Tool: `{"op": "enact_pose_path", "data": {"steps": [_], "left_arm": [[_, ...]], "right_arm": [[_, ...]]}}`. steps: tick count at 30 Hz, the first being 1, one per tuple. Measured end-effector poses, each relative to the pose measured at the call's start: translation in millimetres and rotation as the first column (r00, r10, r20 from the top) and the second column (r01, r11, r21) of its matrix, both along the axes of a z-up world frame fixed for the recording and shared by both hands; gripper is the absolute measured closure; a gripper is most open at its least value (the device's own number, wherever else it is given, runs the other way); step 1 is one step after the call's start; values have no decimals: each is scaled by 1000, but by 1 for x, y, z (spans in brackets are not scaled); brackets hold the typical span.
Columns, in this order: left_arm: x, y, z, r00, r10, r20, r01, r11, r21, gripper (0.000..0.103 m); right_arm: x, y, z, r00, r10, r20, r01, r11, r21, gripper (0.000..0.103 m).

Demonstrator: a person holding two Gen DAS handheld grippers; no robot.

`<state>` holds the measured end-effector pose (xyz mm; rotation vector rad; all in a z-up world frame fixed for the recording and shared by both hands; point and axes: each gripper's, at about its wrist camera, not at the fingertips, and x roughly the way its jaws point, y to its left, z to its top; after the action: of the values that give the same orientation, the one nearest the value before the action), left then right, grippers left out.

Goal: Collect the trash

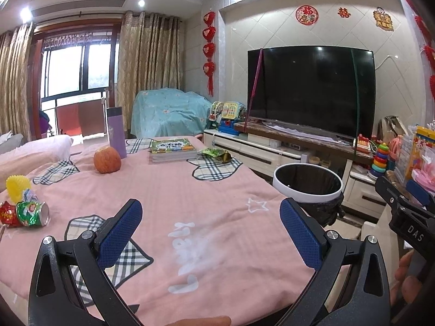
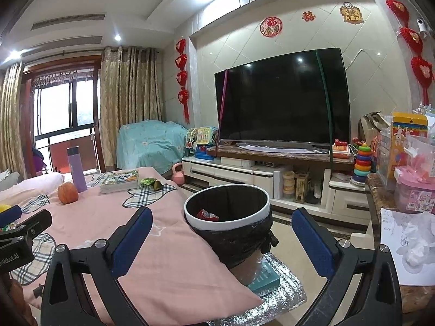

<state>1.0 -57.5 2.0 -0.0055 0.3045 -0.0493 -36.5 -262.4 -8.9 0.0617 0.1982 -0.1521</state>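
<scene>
Blue textured fingers [image 1: 119,233] flank pink cloth [image 1: 190,190], crumpled foil wrapper [image 1: 32,213].

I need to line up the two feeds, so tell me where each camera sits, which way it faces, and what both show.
Left wrist: on the left gripper, low over the pink cloth, facing the TV; its open blue fingers, a fingertip and the right gripper show.
Right wrist: on the right gripper, further right, facing the bin and TV; its open fingers and the left gripper show.
Shared: cloth, bin, TV, apple, books, purple bottle.
</scene>
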Motion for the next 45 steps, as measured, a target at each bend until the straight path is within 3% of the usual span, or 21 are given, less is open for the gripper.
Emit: {"op": "enact_pose_path", "data": {"steps": [45], "left_arm": [[-4,-1,0,1000,0,8,0,1000,24,0]], "right_arm": [[-2,5,2,1000,27,7,-27,999,26,0]]}}
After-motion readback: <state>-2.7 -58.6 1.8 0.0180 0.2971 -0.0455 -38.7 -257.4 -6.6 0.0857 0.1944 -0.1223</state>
